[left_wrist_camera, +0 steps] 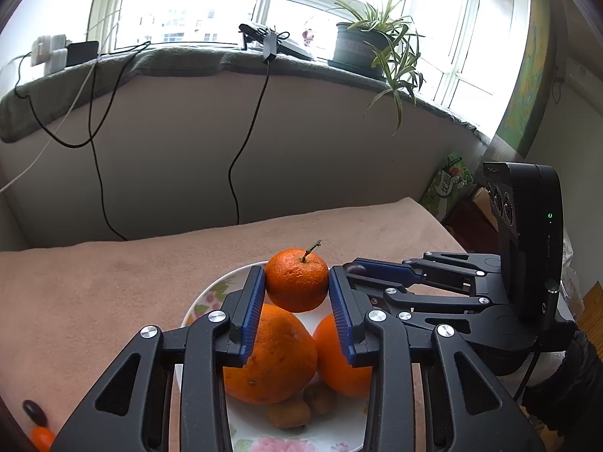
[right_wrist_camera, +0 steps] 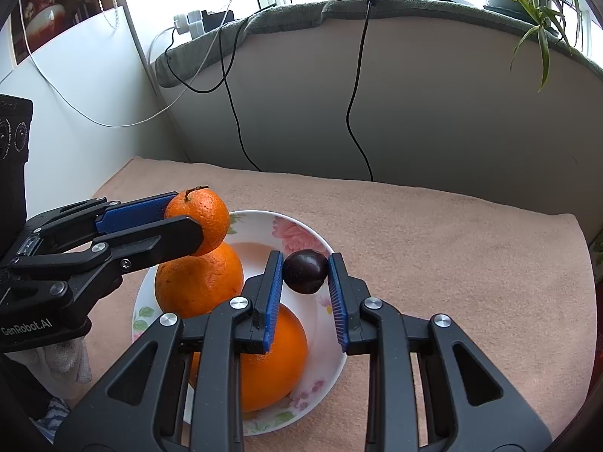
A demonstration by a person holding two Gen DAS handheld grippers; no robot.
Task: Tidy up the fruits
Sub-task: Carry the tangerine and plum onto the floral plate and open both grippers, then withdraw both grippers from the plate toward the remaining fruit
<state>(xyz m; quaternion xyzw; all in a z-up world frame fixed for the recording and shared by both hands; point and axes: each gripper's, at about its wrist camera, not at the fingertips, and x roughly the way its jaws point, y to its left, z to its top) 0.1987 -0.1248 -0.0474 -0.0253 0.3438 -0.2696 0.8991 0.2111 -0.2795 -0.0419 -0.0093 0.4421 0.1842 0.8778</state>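
A floral white plate (left_wrist_camera: 211, 293) (right_wrist_camera: 324, 248) sits on the beige cloth and holds two large oranges (left_wrist_camera: 271, 358) (left_wrist_camera: 335, 361) and two small brown fruits (left_wrist_camera: 288, 412). My left gripper (left_wrist_camera: 297, 282) is shut on a small stemmed tangerine (left_wrist_camera: 297, 278) (right_wrist_camera: 205, 218), held above the plate. My right gripper (right_wrist_camera: 305, 273) is shut on a dark purple plum (right_wrist_camera: 305, 271), held over the plate's right half. The oranges also show in the right wrist view (right_wrist_camera: 196, 282) (right_wrist_camera: 279, 361). The right gripper appears in the left wrist view (left_wrist_camera: 361, 265), beside the left one.
A dark fruit (left_wrist_camera: 34, 412) and a small orange one (left_wrist_camera: 41, 437) lie on the cloth at the lower left. A grey wall with hanging cables (left_wrist_camera: 248, 132) stands behind the table (right_wrist_camera: 452, 233). A potted plant (left_wrist_camera: 377, 45) sits on the sill.
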